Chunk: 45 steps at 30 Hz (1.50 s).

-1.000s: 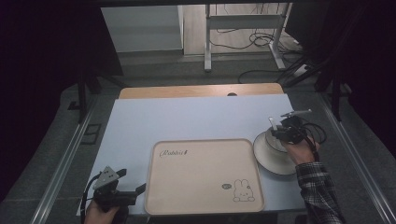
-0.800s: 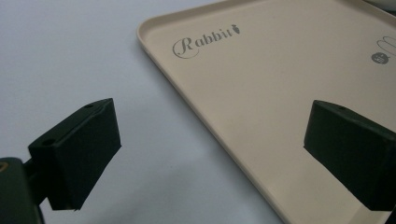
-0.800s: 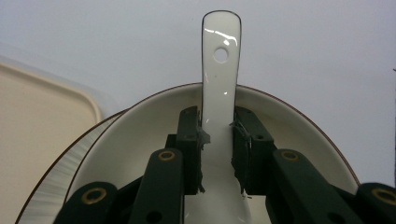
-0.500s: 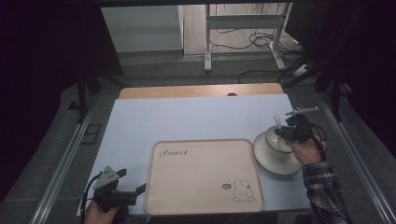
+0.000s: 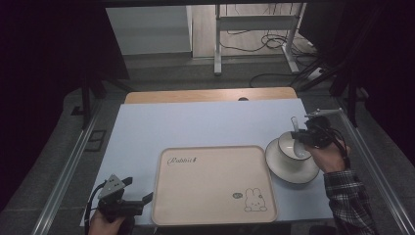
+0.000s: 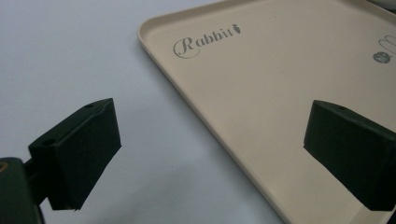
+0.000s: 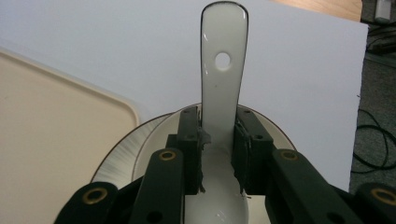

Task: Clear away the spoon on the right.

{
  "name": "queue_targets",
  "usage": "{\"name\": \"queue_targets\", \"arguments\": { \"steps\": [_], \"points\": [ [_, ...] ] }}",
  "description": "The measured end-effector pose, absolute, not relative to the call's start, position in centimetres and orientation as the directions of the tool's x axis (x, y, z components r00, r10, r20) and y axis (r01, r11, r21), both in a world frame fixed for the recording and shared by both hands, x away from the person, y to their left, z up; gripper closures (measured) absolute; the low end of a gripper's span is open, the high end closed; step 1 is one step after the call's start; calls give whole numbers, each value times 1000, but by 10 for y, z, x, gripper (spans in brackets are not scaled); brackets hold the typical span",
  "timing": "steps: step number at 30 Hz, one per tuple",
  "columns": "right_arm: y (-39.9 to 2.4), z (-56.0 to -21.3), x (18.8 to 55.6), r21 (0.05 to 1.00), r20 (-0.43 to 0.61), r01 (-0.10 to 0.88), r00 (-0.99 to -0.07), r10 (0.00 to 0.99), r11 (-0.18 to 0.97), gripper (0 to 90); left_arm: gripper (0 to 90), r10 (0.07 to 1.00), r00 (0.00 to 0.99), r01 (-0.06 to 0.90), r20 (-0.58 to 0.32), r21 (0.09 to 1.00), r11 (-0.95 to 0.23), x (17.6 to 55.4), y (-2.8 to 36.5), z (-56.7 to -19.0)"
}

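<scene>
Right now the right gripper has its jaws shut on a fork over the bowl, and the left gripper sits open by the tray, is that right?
Not quite: it is a white spoon, not a fork. The right gripper view shows the right gripper with its jaws shut on the spoon's handle above the bowl. The rest holds: the left gripper sits open by the tray.

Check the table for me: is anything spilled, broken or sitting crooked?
Nothing stands out. The beige rabbit-print tray lies flat and square on the pale table. The white bowl sits upright on its white plate. The right claw grips the white ceramic spoon over the bowl. No spill shows.
</scene>
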State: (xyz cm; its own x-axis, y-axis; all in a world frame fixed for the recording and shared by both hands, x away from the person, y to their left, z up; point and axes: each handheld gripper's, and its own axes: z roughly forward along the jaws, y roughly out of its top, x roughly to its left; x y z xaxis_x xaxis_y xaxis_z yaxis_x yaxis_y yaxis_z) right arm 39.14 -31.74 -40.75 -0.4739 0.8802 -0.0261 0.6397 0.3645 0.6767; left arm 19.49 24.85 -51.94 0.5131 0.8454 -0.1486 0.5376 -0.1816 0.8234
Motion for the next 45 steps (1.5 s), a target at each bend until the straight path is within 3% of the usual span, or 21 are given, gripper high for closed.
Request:
{"name": "queue_targets", "arguments": {
  "steps": [22, 45],
  "points": [
    [-306, -377, 360, 690, 5, 607, -548, 836, 394, 745, 36, 846, 511, 538, -152, 824, -177, 195, 249, -519],
    [-287, -381, 319, 659, 33, 594, -636, 771, 461, 746, 35, 846, 511, 537, -151, 825, -177, 195, 249, -519]
  ]
}}
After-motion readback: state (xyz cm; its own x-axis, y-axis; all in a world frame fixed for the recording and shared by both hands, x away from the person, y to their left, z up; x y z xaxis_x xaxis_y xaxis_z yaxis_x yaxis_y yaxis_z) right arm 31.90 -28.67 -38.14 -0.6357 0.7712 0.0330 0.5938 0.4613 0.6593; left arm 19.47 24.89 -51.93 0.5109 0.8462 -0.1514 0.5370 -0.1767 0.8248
